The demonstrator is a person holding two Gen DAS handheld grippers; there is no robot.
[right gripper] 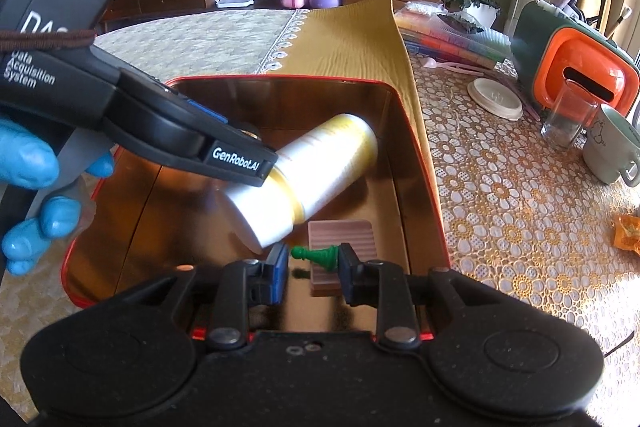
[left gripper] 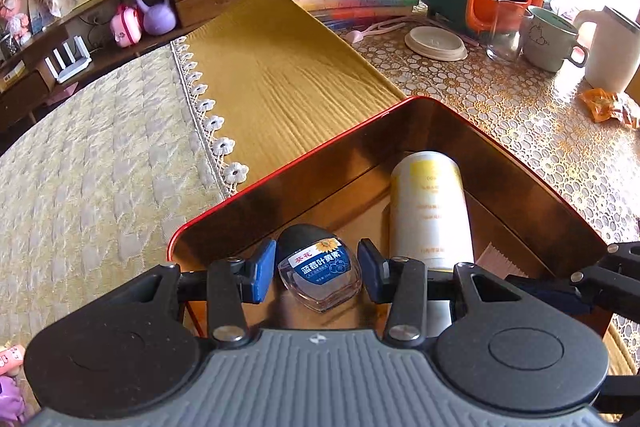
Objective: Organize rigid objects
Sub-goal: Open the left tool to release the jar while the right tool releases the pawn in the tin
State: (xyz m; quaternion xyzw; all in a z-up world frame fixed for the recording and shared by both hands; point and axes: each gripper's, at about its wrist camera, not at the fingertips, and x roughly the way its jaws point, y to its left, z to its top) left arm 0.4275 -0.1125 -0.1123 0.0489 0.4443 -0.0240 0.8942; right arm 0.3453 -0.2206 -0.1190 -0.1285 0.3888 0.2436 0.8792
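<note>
So in our left wrist view, the left gripper [left gripper: 316, 269] sits low centre of the frame with its blue pads parted pretty wide around a small clear bottle [left gripper: 319, 269] with a black cap and a blue label. There's a visible gap on both sides, so the pads aren't pinching it, we'd call that released. That bottle is inside the red-rimmed tin box [left gripper: 280, 179], near its lower left corner, and just to the right lies a white and yellow can [left gripper: 430, 211] on its side. Over in our right wrist view, the right gripper [right gripper: 313, 257] is clenched on a small green chess pawn [right gripper: 316, 255], held sideways between the pads, hovering over a brown ribbed piece [right gripper: 348, 239] on the box floor. Can't tell if the pawn touches it. The box sits where the yellow cloth [left gripper: 280, 75] meets the floral-patterned desk [left gripper: 520, 115], and a mug [left gripper: 550, 39] stands at upper right.
</note>
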